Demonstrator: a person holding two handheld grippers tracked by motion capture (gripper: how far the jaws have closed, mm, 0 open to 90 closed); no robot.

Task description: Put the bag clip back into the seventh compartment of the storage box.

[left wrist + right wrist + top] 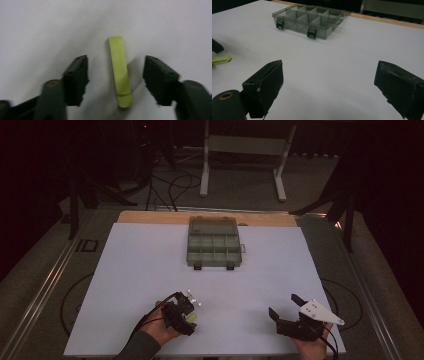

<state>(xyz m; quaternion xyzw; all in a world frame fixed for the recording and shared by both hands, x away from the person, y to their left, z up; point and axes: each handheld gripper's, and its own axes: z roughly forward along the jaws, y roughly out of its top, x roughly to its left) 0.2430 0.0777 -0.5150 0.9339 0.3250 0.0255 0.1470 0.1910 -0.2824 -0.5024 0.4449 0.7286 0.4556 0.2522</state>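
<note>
Left tool (pixel 116 75) straddles the yellow-green strip (pixel 120 72), apparently without touching it.

High view: above near table edge, facing forward and down, far off. Left gripper view: straight down, close on white sheet (pixel 50 25). Right gripper view: low, level across sheet toward box (pixel 308 18); box (pixel 214 242) shared with high view.

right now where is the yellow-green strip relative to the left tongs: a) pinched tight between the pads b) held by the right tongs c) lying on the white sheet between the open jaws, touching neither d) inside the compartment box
c: in the left gripper view the yellow-green strip lies flat on the white sheet with a gap to each pad of the left tongs.
</note>
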